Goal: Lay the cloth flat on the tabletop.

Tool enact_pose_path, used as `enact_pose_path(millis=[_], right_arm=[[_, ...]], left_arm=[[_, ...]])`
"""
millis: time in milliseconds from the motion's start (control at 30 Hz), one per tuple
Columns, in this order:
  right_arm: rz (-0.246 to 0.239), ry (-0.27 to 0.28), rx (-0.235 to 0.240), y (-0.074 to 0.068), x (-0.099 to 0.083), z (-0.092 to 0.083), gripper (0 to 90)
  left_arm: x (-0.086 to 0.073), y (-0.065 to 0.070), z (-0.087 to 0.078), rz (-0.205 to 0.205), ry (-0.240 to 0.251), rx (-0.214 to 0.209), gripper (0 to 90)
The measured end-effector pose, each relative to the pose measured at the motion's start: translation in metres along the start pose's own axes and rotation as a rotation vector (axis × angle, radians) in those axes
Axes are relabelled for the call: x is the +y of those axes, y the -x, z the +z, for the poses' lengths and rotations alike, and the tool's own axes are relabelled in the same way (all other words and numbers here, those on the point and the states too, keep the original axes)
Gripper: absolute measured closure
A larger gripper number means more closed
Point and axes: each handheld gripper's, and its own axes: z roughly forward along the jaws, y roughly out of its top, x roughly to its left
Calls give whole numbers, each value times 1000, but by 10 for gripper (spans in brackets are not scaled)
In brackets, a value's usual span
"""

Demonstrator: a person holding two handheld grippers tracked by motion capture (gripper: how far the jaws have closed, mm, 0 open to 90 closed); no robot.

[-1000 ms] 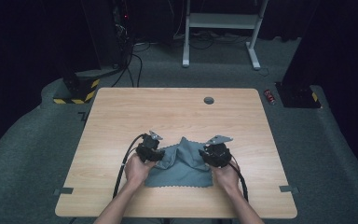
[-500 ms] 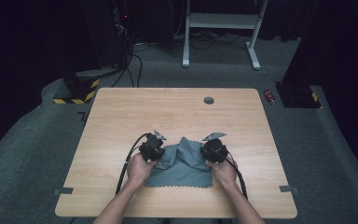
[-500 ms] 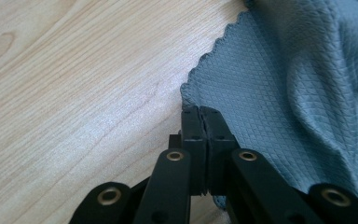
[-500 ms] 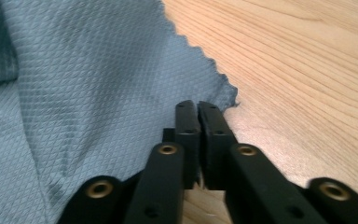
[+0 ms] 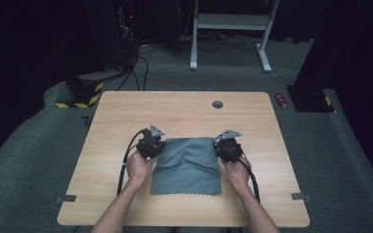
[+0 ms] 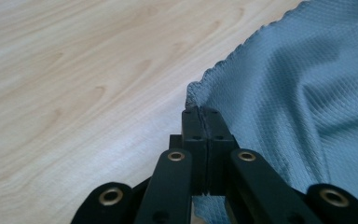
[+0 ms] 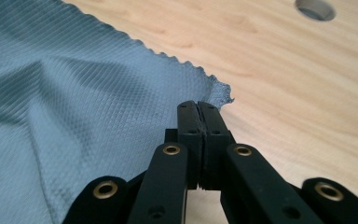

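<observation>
- Grey cloth point(image 5: 187, 165) lies spread on the worktop point(image 5: 126, 111), in the near half, about centred betw. left & right edges.
- Roughly square, so no clear long axis; sides run approx. parallel w/ worktop edges. Near edge is scalloped and lies close to the worktop's near edge, not over it.
- Not quite flat: soft folds run from the far corners toward the middle.
- Left gripper point(image 5: 151, 141) at cloth's far-left corner; in the left gripper view its fingers point(image 6: 193, 123) are pressed together w/ the corner of the cloth point(image 6: 307, 93) pinched betw. them, the frayed tip poking out just past them.
- Right gripper point(image 5: 226, 141) at far-right corner; in the right gripper view its fingers point(image 7: 189, 119) are likewise closed tight on that corner of the cloth point(image 7: 74, 93), the tip sticking out beside them.
- Both sets of fingers have just been closing, cloth betw. them.
- Hands come in from the near edge, one each side of the cloth.
- Round cable hole point(image 5: 217, 104) in the worktop near the far edge, well apart from the cloth.
- Small red item point(image 5: 282, 100) on the floor just off the far-right corner; too small to ID.
- Nothing lies on the cloth.
</observation>
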Motion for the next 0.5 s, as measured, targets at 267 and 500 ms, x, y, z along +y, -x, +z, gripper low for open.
enact_pose_path(millis=[267, 500], right_arm=[[10, -46, -23, 7, 11, 17, 890], [24, -105, -59, 14, 15, 43, 867]], left_arm=[[8, -4, 19, 22, -5, 62, 895], [5, -13, 40, -36, -58, 105, 839]])
